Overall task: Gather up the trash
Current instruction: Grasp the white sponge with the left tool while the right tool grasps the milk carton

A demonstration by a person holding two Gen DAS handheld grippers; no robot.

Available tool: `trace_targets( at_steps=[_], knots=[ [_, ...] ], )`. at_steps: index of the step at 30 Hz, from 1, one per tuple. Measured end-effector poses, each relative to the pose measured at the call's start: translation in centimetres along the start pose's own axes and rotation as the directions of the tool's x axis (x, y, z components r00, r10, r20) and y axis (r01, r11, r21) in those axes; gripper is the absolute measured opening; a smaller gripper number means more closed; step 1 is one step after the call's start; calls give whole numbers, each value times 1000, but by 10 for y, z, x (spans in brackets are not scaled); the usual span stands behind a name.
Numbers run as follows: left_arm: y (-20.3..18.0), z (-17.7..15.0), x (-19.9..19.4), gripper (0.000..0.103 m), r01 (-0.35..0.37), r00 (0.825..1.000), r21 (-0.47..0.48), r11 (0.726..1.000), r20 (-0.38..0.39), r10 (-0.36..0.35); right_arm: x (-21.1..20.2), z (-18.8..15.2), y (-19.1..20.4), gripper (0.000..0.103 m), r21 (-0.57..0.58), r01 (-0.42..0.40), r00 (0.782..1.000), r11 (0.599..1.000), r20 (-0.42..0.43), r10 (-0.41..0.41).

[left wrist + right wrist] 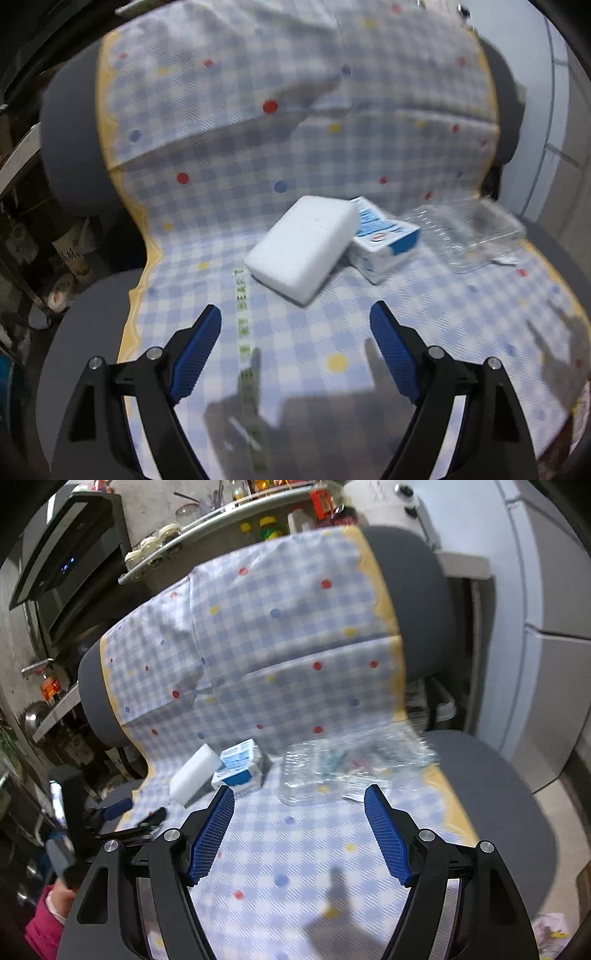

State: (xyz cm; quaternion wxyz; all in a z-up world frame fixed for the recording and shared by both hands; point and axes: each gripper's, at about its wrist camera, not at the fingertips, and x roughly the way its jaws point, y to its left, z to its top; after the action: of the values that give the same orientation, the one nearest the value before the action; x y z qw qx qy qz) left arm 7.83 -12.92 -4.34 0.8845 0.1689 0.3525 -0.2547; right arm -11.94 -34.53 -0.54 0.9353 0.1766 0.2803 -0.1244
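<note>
checked blue-and-white cloth with coloured dots and a yellow scalloped edge (295,155) is draped over a grey office chair (491,775), seat and backrest alike, likely to give the trash one plain surface to lie on.

going left to right across the seat: a white rounded rectangular foam block (301,243) lies flat near the back of the seat, its long axis running from the near left toward the far right in the left wrist view. its far right corner overlaps, and seems to lean on, a small white-and-blue printed cardboard box (384,238), which sits just beside it with one corner pointing toward the backrest and its long side slanting from far left down toward the near right. a little apart to the right, a crumpled clear plastic tray (469,232) lies close to the cloth's right edge; which way it faces i cannot tell through the blur.

the left tongs (295,314) stand apart with nothing between the blue pads, aimed down at the foam block from just short of it. the right tongs (299,797) are likewise spread and empty, lined up on the clear plastic ahead. in the right wrist view the left tongs show at the seat's left edge, held by a hand (61,901) in a pink sleeve.

nothing is collected yet; each tong seems set to take its nearest piece.
</note>
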Motion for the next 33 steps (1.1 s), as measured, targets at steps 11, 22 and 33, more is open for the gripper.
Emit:
trace_targets(
  at_steps=[11,22,33],
  knots=[
    [-29,30,78,70,-108,987,216,970,-91,130,56,7,-2,73,10,6,998,1000,-70,-6],
    [39,8,5,43,64,998,-181,981,27,-60,103,3,40,76,-75,-40,988,996,-153,28],
    [79,-19,-19,43,161,987,-359,919,53,-152,192,1,107,86,-288,-49,971,956,-240,-22]
  ],
)
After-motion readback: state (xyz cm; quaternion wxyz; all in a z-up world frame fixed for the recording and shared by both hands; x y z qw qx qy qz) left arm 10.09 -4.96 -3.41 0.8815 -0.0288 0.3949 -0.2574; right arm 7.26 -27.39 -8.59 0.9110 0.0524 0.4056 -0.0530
